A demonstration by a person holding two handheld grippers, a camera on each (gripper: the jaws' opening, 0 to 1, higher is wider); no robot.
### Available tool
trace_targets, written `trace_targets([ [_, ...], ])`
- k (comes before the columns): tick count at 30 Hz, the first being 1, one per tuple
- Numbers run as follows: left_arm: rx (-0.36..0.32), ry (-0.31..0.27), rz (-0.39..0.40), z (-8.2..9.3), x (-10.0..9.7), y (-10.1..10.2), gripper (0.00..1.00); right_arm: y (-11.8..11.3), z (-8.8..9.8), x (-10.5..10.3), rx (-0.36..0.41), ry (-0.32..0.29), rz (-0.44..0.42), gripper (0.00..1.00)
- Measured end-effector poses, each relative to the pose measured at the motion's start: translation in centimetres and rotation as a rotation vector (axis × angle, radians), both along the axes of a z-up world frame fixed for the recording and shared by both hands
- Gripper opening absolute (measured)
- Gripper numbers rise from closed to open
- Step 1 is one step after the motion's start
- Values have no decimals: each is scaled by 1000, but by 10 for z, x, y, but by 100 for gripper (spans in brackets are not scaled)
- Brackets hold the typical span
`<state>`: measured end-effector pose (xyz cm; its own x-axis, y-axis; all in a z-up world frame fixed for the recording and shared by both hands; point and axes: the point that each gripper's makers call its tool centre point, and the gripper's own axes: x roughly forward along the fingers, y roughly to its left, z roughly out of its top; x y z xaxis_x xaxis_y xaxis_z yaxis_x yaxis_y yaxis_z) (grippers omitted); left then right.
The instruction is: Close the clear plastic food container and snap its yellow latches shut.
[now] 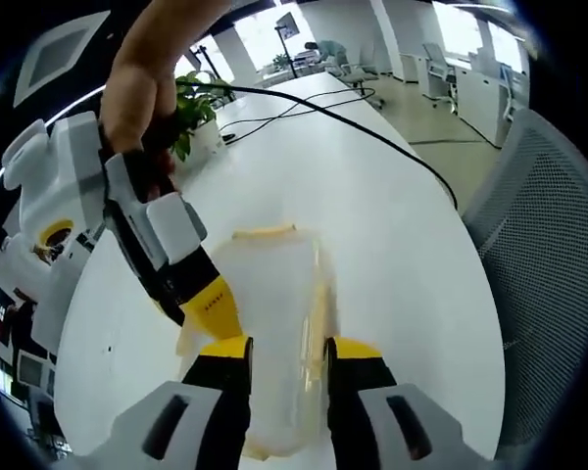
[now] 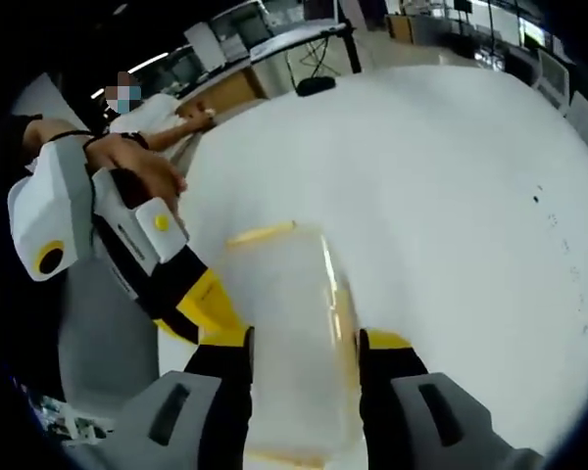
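**Both tongs around the clear container on the white counter**

While the clear plastic food container (image 1: 274,323) lies on the white counter (image 1: 392,215), the left tongs (image 1: 286,360) stand with their yellow-tipped jaws apart on either side of it, the box blurred between them; whether the jaws touch its walls cannot be told. In the right gripper view the right tongs (image 2: 304,352) likewise straddle the container (image 2: 289,323), jaws parted, contact unclear. A yellow latch (image 1: 266,233) shows at the far end of the box, and another yellow strip runs along its side (image 2: 338,294); whether the latches are snapped down cannot be made out.

No brand or readable writing shows on the container or the tongs; some dark marking on one yellow tip is too small to read.

Each view catches the other gripper coming in from the left, held in a hand (image 1: 142,78), its yellow tip reaching the container's near-left side.

Around it: a leafy green plant (image 1: 196,108) near the counter's far end, black cables (image 1: 304,108) trailing across the surface, and a grey mesh office chair (image 1: 544,264) beside the counter's edge. A small dark object (image 2: 316,86) sits at the counter's far rim in the right gripper view.
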<state>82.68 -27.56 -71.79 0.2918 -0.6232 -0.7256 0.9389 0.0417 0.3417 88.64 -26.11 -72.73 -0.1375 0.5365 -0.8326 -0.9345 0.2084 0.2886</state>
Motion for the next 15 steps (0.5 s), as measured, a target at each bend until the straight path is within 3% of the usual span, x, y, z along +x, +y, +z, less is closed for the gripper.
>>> trace_targets([
  [6, -3, 8, 18, 3, -3, 7, 28, -3, 2, 5, 1, -74, -28, 47],
  [15, -70, 39, 78, 16, -3, 15, 35, -16, 11, 3, 13, -138, -71, 51],
])
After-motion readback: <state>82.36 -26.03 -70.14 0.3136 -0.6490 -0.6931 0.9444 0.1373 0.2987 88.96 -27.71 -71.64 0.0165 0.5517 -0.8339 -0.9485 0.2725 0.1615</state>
